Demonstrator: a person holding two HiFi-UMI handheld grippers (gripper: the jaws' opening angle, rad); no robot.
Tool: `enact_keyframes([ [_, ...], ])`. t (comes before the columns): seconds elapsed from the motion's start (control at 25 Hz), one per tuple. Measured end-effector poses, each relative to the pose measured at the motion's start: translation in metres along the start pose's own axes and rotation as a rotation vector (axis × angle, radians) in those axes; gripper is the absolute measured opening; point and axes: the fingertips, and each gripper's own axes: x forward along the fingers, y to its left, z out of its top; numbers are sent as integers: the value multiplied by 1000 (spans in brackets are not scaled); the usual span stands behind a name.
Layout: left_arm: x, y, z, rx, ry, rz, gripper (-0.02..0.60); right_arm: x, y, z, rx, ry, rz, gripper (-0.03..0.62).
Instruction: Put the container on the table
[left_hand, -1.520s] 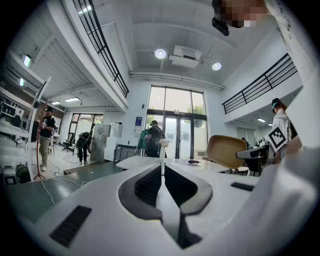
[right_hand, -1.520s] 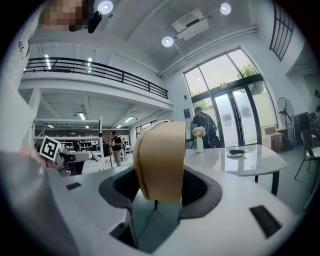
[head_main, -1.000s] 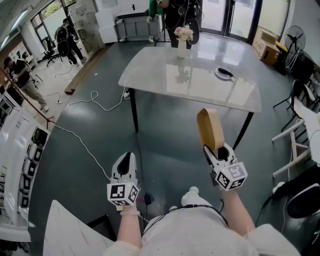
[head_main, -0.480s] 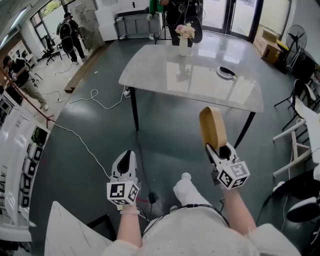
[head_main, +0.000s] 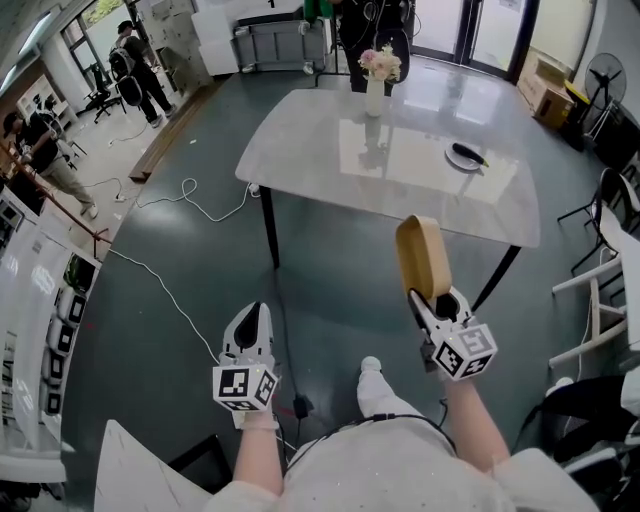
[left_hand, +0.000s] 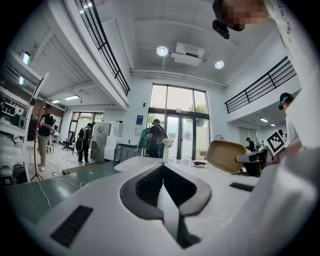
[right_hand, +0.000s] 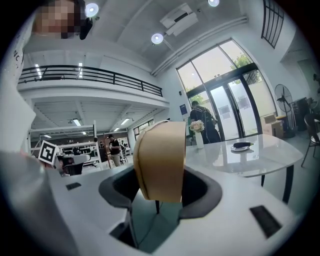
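Clamps a tan, matte, oval-sided container (head_main: 421, 258) on edge in the right gripper (head_main: 437, 300), short of the near edge of the glossy pale table (head_main: 400, 160). Hides its bottom rim between dark pads. Carries the left gripper (head_main: 253, 312) pinched together, empty, short of that table too.

Likely office lobby, mezzanine (right_hand: 90, 75), glass doors (left_hand: 177, 137)

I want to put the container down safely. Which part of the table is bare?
The left half and near edge of the table are bare, bordered by the vase at the far edge and the plate on the right. Only those spots are taken.
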Motion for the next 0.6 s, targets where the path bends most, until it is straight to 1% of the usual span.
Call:
enact_keyframes([
  [0.32, 55, 11, 4, -11, 24, 29, 5, 48, -37, 14, 13, 23, 21, 229],
  [0.6, 101, 8, 5, -6, 31, 50, 5, 82, -71, 22, 28, 28, 43, 229],
])
